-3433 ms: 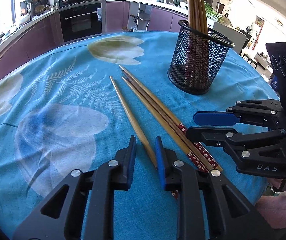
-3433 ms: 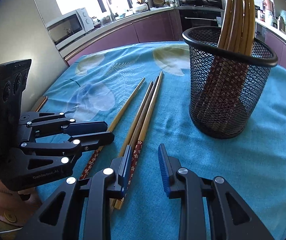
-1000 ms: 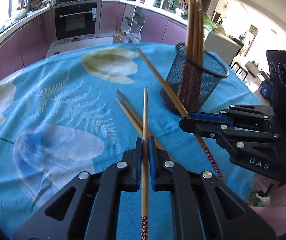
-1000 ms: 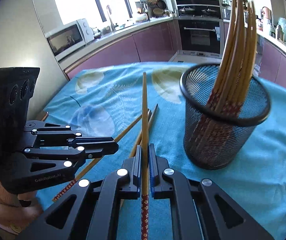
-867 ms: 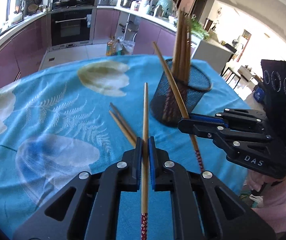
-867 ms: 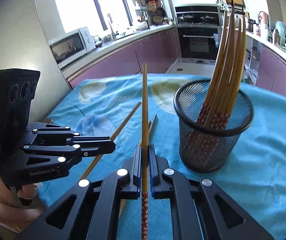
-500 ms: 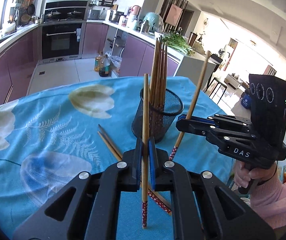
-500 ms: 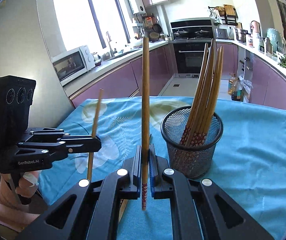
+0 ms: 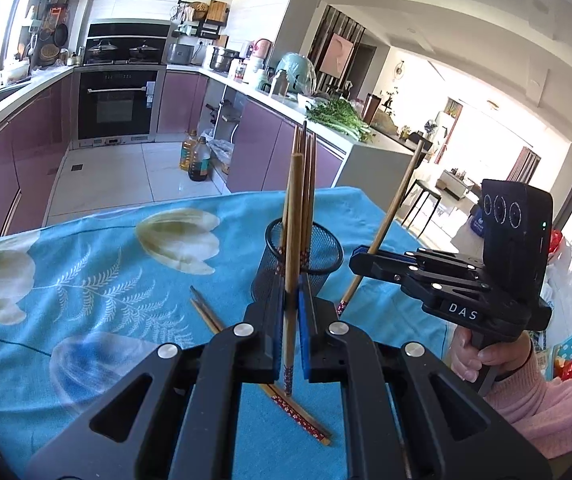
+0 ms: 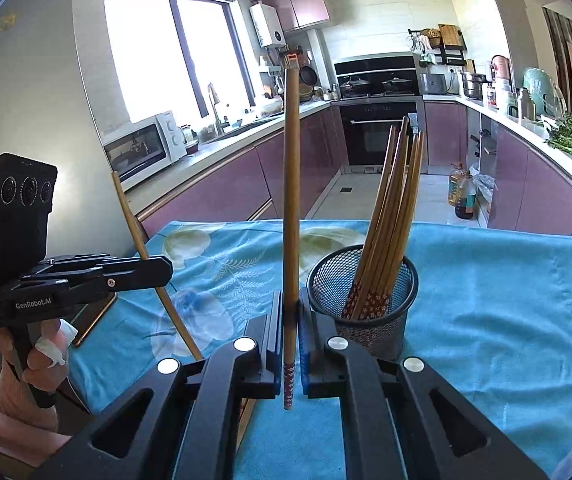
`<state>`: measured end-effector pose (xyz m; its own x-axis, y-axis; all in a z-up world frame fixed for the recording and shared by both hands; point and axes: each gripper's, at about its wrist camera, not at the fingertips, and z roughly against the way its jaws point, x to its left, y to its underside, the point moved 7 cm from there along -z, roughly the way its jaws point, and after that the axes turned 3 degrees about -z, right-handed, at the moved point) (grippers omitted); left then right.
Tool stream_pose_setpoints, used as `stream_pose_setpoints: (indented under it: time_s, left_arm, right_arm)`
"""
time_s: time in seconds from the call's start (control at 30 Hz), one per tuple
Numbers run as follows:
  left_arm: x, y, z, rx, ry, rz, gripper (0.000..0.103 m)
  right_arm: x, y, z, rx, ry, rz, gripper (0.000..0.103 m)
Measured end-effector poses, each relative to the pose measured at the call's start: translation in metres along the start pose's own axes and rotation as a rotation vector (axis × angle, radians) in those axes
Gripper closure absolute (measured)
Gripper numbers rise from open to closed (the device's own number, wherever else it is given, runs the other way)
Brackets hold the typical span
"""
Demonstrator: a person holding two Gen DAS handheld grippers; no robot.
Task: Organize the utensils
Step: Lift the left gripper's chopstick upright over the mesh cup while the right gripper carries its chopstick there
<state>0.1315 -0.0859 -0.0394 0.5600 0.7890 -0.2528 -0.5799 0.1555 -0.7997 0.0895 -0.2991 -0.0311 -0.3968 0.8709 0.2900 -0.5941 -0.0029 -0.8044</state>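
- Left gripper (image 9: 291,312): jaws clamped on 1 chopstick (image 9: 293,240), held near its patterned end. The stick stands almost upright, plain end up.
- Right gripper (image 10: 292,312): jaws clamped on 1 chopstick (image 10: 291,200), gripped the same way, long axis near vertical, patterned end hanging just below the jaws.
- Both held sticks are clear of the counter (image 9: 86,280), which carries a blue floral cloth.
- Holder (image 10: 362,304): 1 black mesh cup, upright on the counter, open mouth up. It lies ahead of both grippers and lower than the held sticks: just right of the right jaws in the right view, directly behind the held stick in the left view.
- Key relation: each stick's long axis is already close to the holder's axis, so the coming move is probably a carry over the rim followed by a lowering, patterned end first. Neither hand looks clearly nearer.
- Count: 2 chopsticks held, 1 per gripper; 2 loose chopsticks (image 9: 278,396) lying side by side on the counter; a bundle (image 10: 394,216) in the holder, at least 5, exact number not readable.
- Risk, as judged: a lowered tip may catch the rim or the leaning bundle.
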Motion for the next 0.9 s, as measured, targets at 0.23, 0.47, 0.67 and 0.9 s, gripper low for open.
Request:
stream_pose_setpoints:
  time_s: [0.23, 0.47, 0.67, 0.9]
  left_arm:
    - [-0.001, -0.018, 0.002, -0.04, 0.009, 0.009, 0.096]
    - [-0.004, -0.029, -0.004, -0.05, 0.013, 0.002, 0.096]
    - [-0.01, -0.035, -0.009, -0.055, 0.015, -0.019, 0.096]
    - [-0.016, -0.042, -0.01, -0.062, 0.019, -0.036, 0.096]
  right_arm:
    - [-0.003, -0.01, 0.005, -0.029, 0.015, 0.006, 0.097]
    - [-0.006, -0.018, 0.009, -0.051, 0.017, 0.013, 0.097]
    - [-0.006, -0.022, 0.01, -0.063, 0.019, 0.017, 0.097]
    - [-0.006, -0.025, 0.01, -0.073, 0.019, 0.021, 0.097]
